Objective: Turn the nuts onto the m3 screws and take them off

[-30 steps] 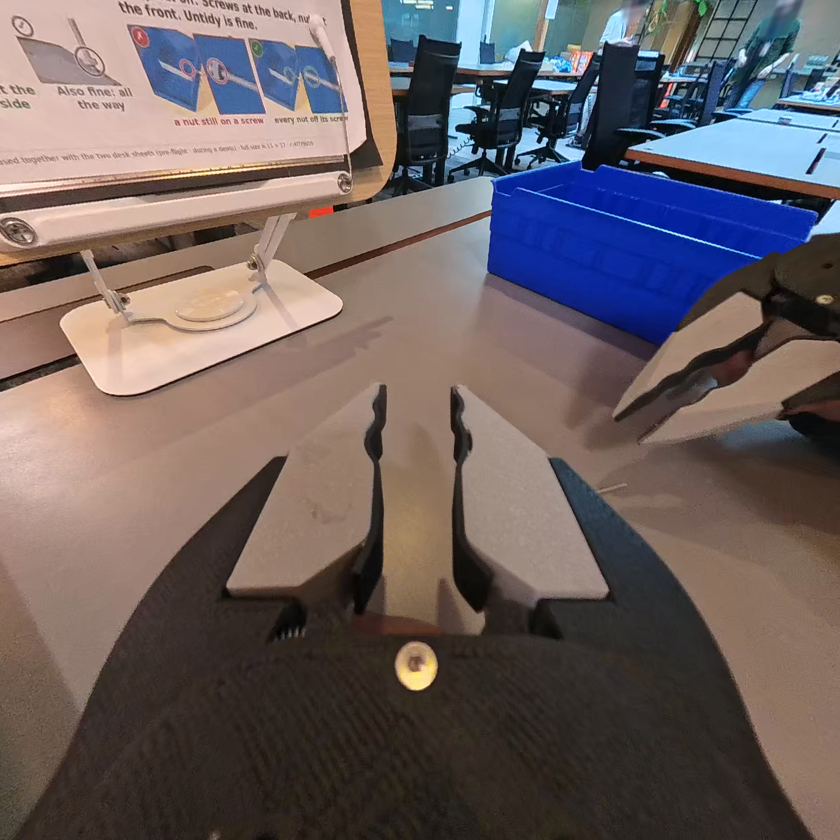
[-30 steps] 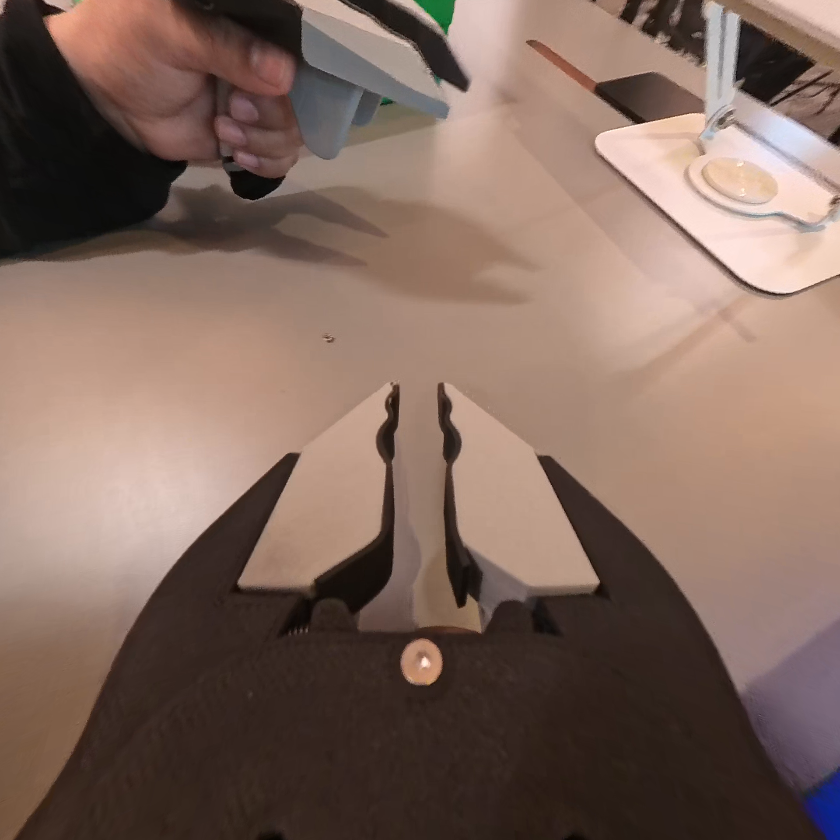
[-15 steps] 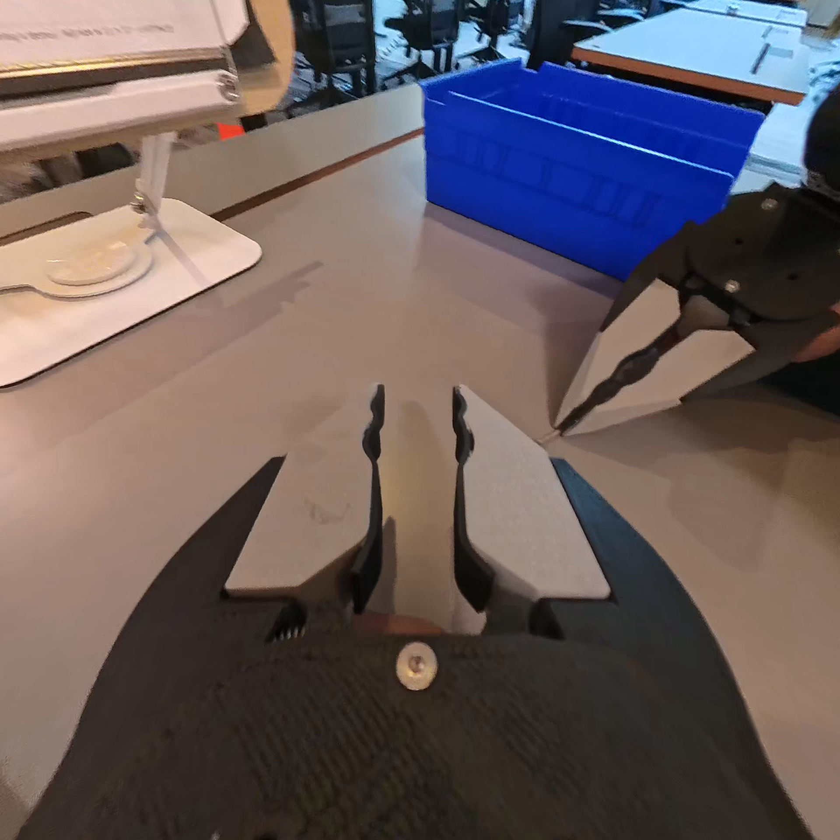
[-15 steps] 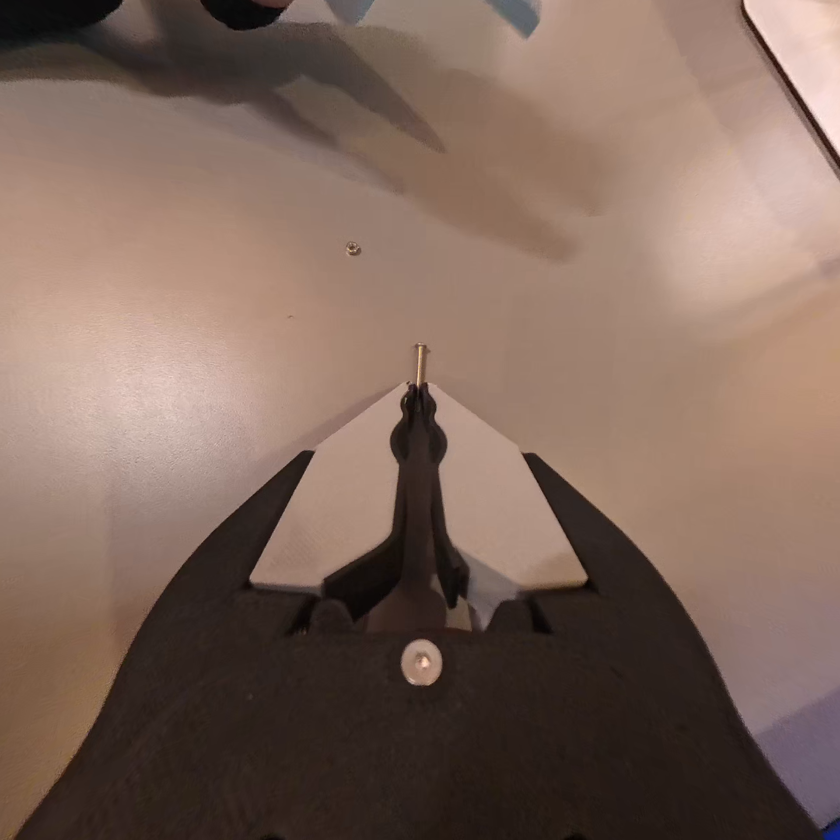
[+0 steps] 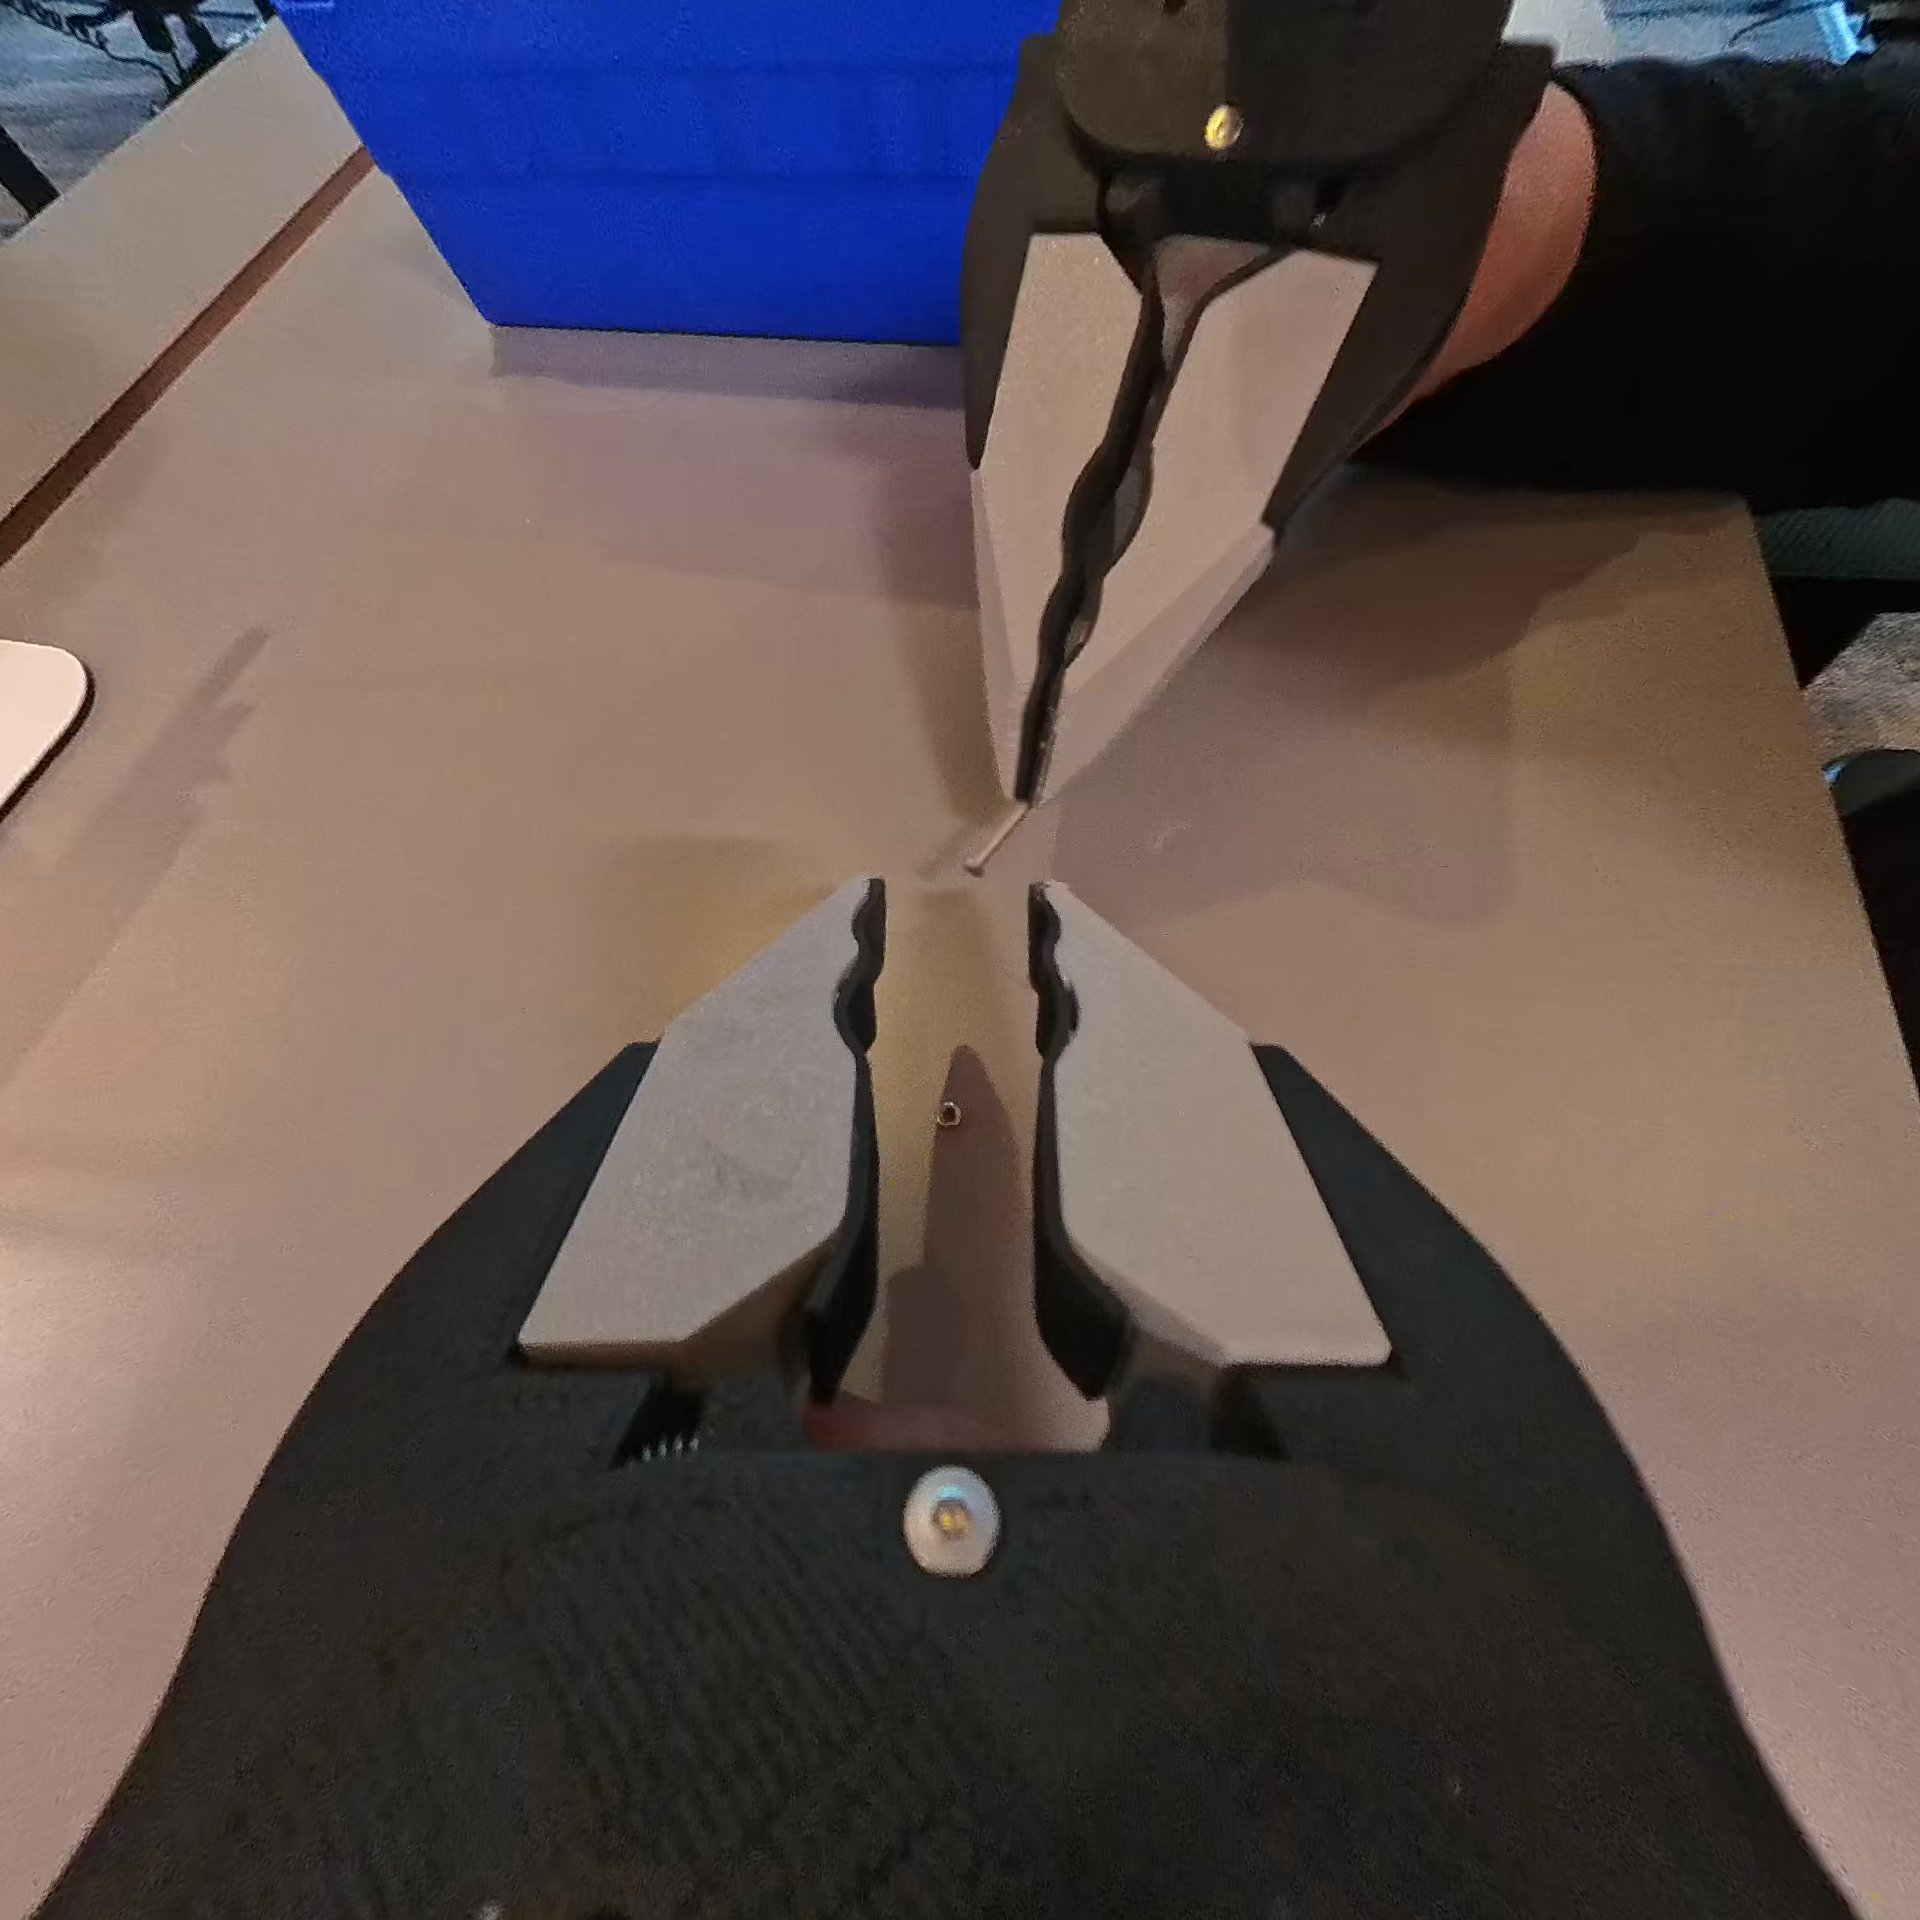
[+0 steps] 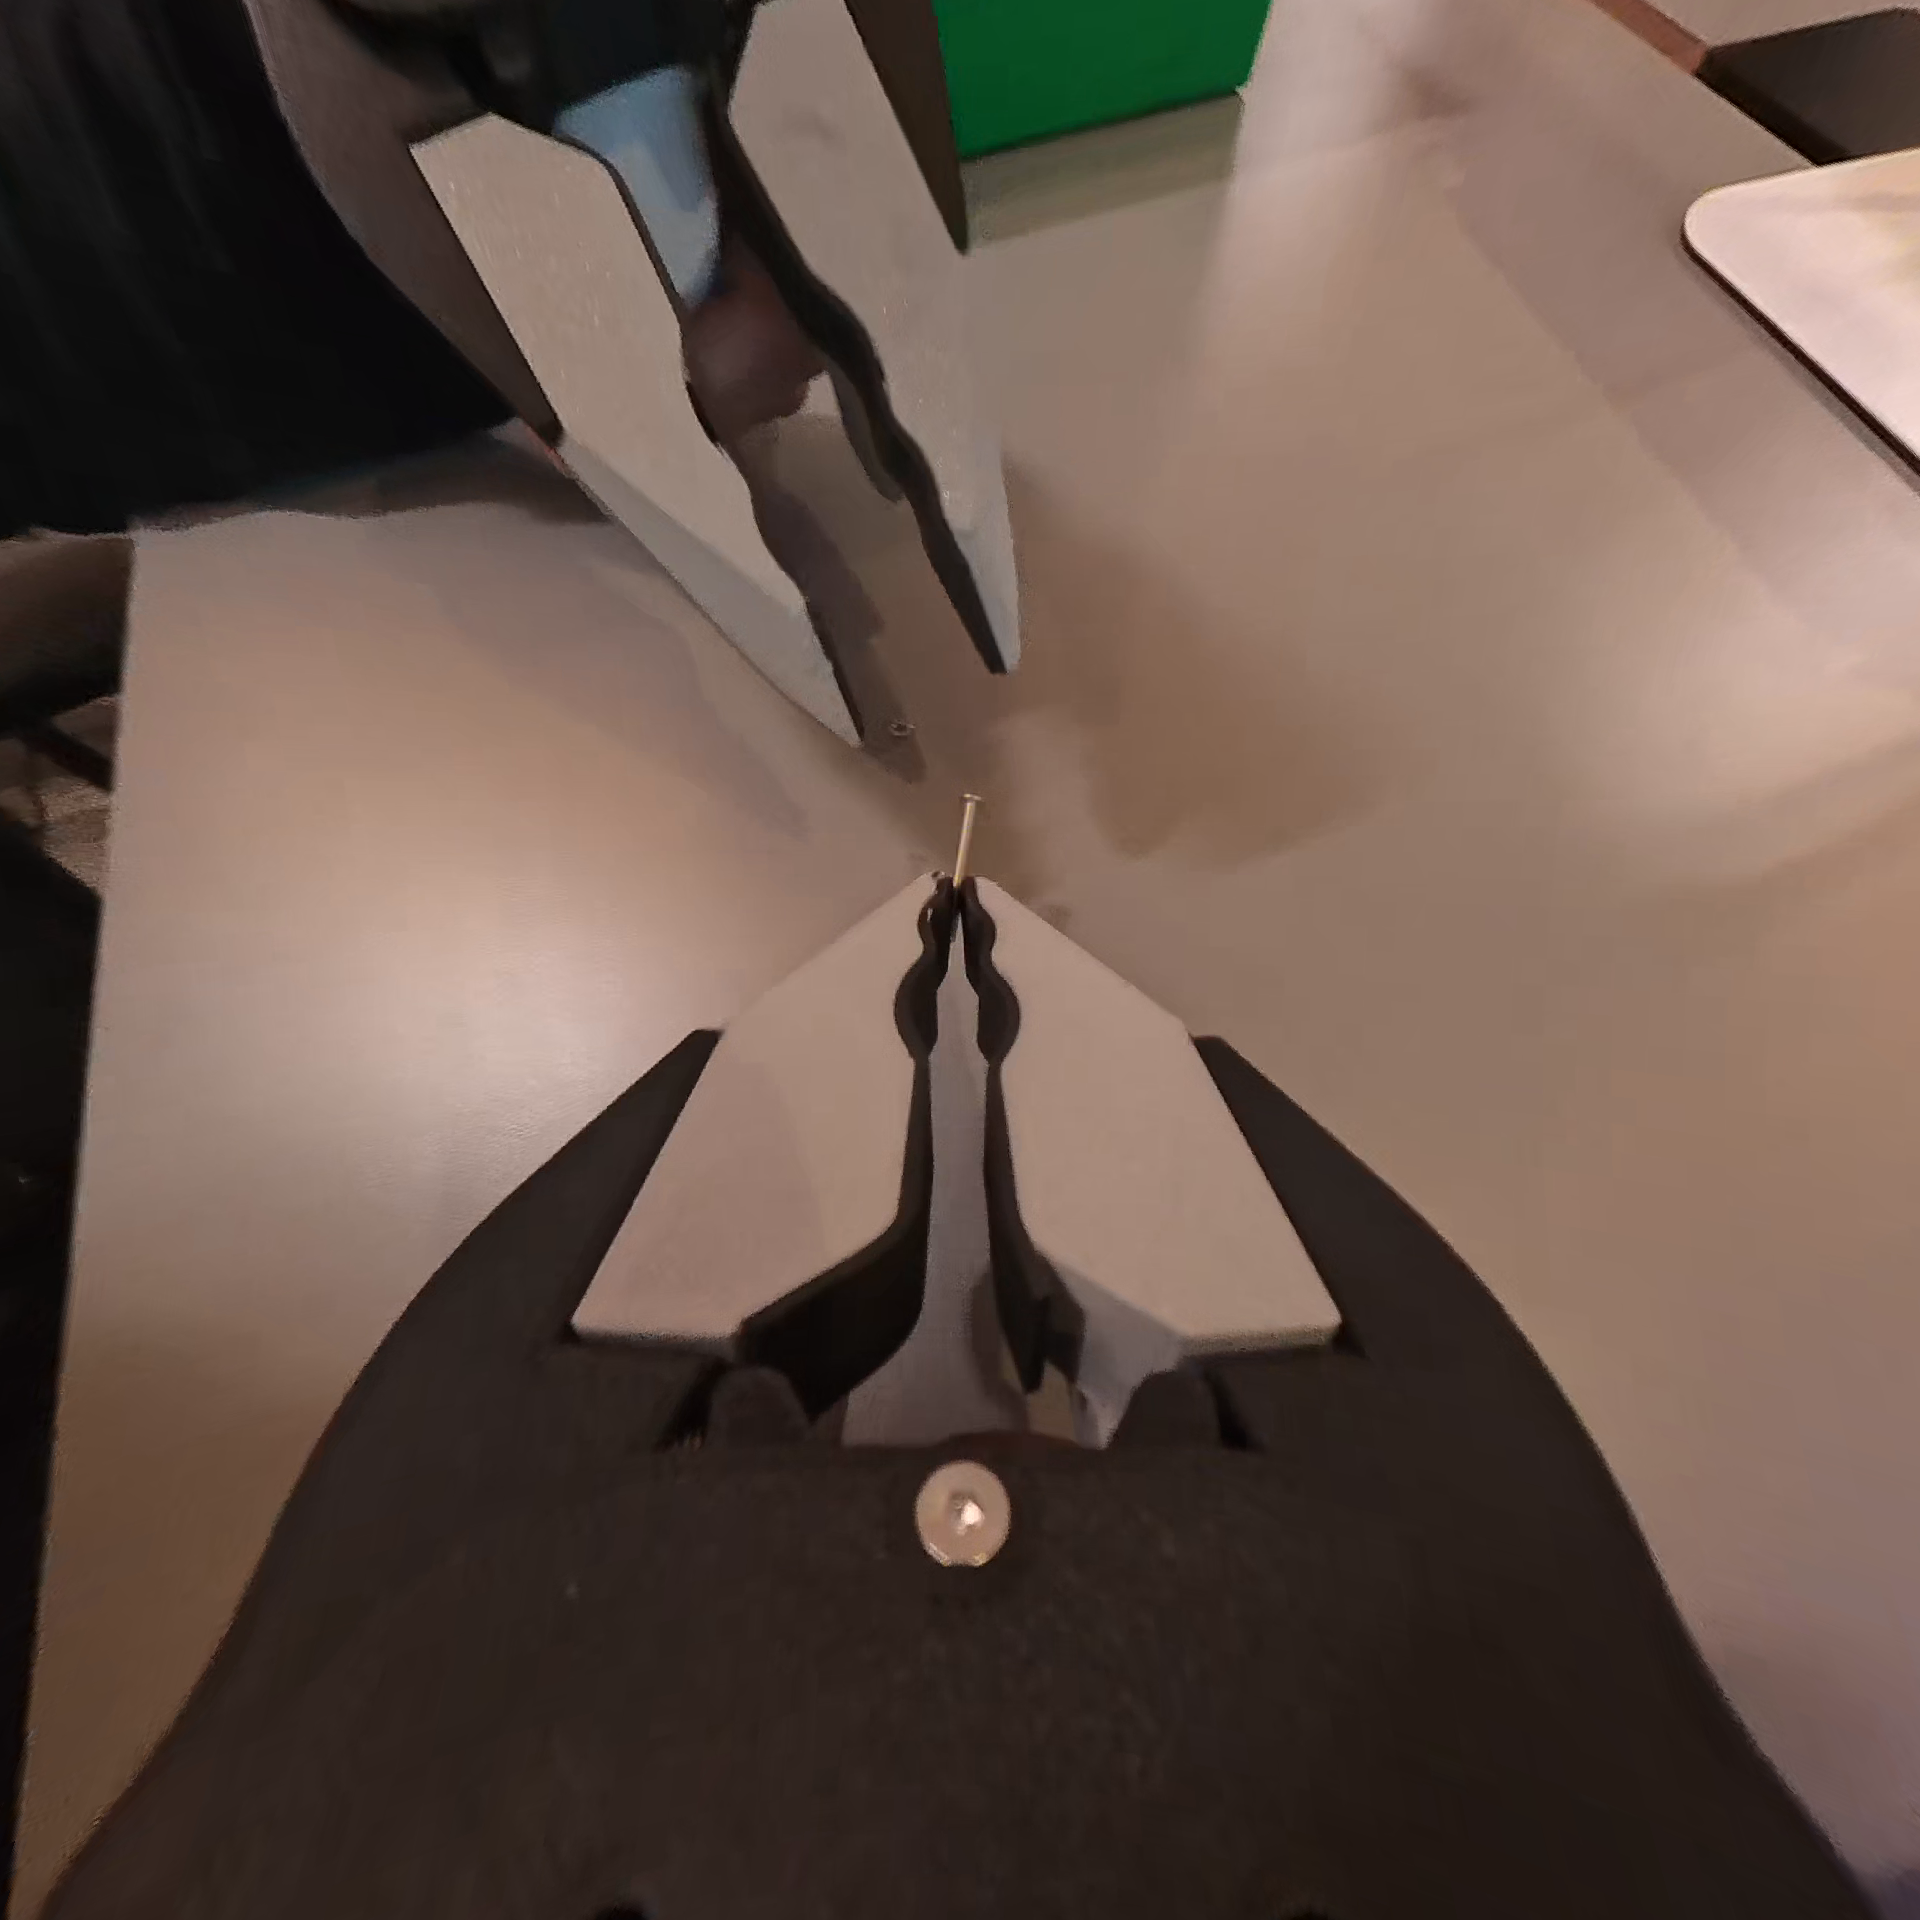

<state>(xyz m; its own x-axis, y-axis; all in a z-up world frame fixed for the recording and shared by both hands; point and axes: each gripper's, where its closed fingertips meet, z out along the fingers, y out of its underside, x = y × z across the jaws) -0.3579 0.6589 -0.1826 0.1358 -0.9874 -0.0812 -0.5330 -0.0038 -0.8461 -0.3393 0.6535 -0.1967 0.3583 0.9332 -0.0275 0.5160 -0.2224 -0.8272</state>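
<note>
My right gripper (image 6: 951, 891) is shut on a thin m3 screw (image 6: 965, 837), whose shaft sticks out past the fingertips with the head at the far end. In the left wrist view the right gripper (image 5: 1029, 790) comes down from the top and the screw (image 5: 992, 840) points at my left gripper (image 5: 956, 899). The left gripper is open and empty, low over the grey table (image 5: 416, 727). A small nut (image 5: 948, 1115) lies on the table between its open fingers. In the right wrist view the nut (image 6: 902, 729) lies just below the left gripper (image 6: 925, 707).
A blue bin (image 5: 675, 156) stands at the back of the table in the left wrist view. A white stand base (image 6: 1818, 281) lies at the right in the right wrist view, with a green box (image 6: 1091, 62) behind. A person's dark sleeve (image 5: 1714, 260) holds the right gripper. My left and right fingertips are right by each other.
The right gripper closed on the screw and lifted it off the table. The left gripper swung round to face the right one and dropped over the nut, still open.
</note>
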